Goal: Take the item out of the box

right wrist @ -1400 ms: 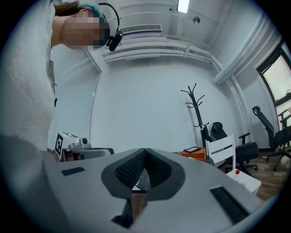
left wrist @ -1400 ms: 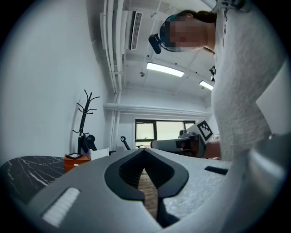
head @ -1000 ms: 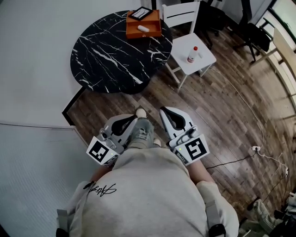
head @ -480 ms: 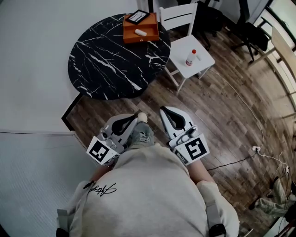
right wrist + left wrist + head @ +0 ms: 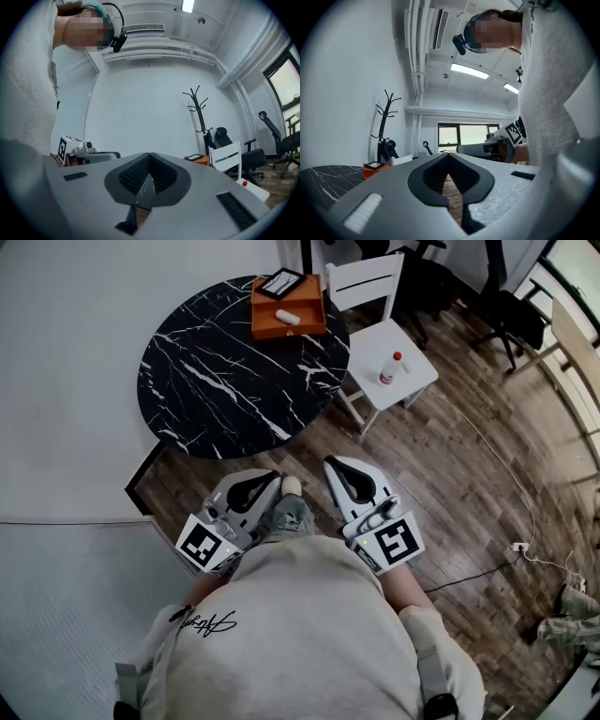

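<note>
Left gripper (image 5: 270, 481) and right gripper (image 5: 334, 466): unchanged, side by side before the person's torso, jaws pressed together, nothing between; black marble table (image 5: 225, 371): beyond, now slightly lower in the head view; orange box (image 5: 289, 330): at its far edge; white item (image 5: 288, 317): inside the box, long axis left-right, right end slightly nearer.

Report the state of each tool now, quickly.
Left tool: closed, holding nothing.
Right tool: closed, holding nothing.
</note>
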The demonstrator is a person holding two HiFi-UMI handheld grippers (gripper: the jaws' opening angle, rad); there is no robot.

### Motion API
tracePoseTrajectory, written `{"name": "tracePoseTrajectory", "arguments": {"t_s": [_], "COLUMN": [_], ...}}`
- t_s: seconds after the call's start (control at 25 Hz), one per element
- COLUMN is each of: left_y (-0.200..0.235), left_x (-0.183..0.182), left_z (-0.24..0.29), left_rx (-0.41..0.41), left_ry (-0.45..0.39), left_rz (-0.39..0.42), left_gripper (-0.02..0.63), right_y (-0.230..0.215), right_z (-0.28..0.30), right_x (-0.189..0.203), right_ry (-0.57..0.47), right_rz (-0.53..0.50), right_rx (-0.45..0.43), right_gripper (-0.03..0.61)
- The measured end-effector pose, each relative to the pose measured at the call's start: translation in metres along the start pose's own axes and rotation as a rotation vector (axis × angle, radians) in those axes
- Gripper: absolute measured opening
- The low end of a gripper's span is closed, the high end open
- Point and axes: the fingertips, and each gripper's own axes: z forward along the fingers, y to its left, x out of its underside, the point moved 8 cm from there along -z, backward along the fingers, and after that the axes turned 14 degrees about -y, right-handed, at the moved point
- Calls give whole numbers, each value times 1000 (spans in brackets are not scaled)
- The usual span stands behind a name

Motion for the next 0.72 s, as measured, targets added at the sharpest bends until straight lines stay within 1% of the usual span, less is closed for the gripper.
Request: {"name": "tracePoseTrajectory", "arguments": {"t_s": [0.16, 0.28, 0.44, 0.72], "left_y": [14, 24, 37, 60], "left_x": [4, 6, 9, 16], "left_z": [2, 3, 5, 15], "left_rx": [-3, -5, -9, -5], "left_ry": [-2, -2, 3, 9], "left_rz": [-7, -7, -9, -24], "left_gripper": [0, 0, 0, 0], "right_y": [-5, -8, -16, -32], "right_z": [13, 22, 34, 52], "right_x": [5, 10, 13, 18], "right_ry": [4, 23, 5, 16], "right_rz": [2, 24, 2, 1], "right_rx": [-3, -9, -13, -6], "right_gripper": [9, 9, 9, 9]}}
